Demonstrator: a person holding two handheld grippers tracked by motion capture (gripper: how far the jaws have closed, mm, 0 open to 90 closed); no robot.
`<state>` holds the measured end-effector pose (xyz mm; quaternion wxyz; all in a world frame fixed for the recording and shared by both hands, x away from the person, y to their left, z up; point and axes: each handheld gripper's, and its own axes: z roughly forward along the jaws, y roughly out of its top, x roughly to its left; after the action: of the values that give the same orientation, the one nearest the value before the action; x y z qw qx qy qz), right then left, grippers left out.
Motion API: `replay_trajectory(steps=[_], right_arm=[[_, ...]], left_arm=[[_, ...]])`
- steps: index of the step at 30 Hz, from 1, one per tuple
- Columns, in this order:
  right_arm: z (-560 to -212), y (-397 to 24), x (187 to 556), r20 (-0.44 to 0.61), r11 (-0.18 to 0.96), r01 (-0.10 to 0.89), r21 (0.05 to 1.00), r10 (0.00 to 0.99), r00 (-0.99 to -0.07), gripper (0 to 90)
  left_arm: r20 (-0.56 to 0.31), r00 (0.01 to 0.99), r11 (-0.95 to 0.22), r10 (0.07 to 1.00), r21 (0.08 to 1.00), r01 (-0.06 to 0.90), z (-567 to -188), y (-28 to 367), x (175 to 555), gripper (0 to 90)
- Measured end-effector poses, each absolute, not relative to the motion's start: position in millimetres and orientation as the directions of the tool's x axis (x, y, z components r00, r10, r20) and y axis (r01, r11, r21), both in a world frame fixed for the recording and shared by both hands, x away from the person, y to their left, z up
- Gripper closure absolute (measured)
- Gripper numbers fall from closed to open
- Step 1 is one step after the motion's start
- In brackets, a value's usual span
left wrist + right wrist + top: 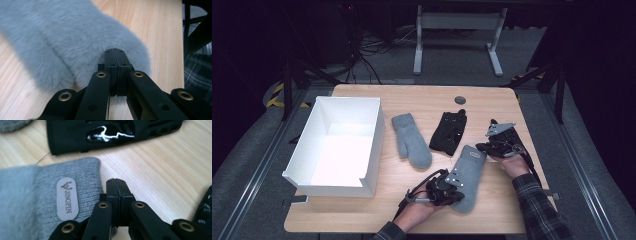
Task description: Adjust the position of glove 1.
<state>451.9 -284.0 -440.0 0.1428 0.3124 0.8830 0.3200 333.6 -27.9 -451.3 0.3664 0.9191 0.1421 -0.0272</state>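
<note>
A fluffy grey mitten (468, 179) lies near the table's front, its knit cuff (82, 182) bearing a small label (67, 198). My left gripper (458, 196) is shut, its closed jaws low over the mitten's rounded end (87, 45); nothing shows between them. My right gripper (485, 148) is shut too, its tips (116, 180) just beside the cuff on bare wood. A second grey mitten (412, 142) lies mid-table. A black glove (449, 131) with a glossy patch (110, 133) lies beyond the cuff.
An open white box (339, 145) stands at the table's left. Another black item (205, 207) lies under the right gripper's side. The wooden table (422, 100) has a round grommet (460, 100) at the back. A plaid sleeve (539, 210) reaches in at front right.
</note>
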Motion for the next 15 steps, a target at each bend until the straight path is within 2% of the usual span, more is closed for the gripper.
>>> replay_trajectory(steps=[15], right_arm=[[-439.6,-303.0,398.9,-0.018,0.636,0.466,0.615,0.602,-0.798,90.0]], left_arm=[[-0.107,0.916,-0.677,0.387,0.642,0.361,-447.6,18.0,353.6,90.0]])
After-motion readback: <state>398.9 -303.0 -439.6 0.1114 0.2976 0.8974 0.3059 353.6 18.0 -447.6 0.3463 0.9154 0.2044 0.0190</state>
